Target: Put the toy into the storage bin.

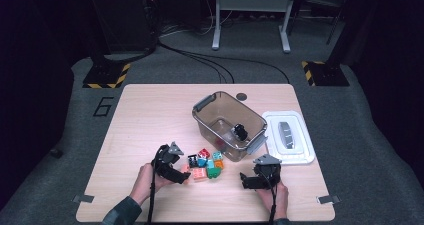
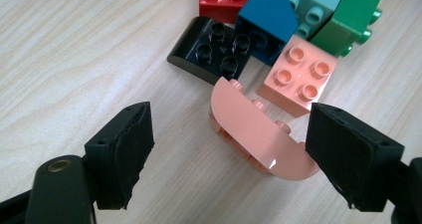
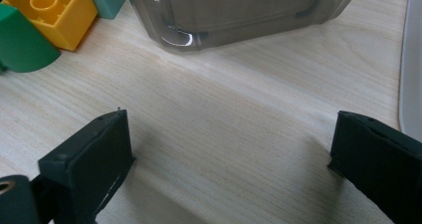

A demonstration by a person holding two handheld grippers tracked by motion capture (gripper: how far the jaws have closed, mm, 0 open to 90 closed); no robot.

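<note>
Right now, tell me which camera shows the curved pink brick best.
The left gripper view: the curved pink brick lies large between the open jaws, studs and arc plain. The high view shows it as a small pink speck beside the left gripper.

Open right hand-held gripper point(image 3: 231, 154) over bare table point(image 3: 239, 114), smoky bin point(image 3: 239, 10) beyond

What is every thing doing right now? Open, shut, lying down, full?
left gripper: open, jaws either side of the pink curved brick, not pressing
pink curved brick: lying on the table, unheld
right gripper: open, nothing between its jaws
clear box: lid off, one black brick inside
white lid: lying flat beside the box
</note>
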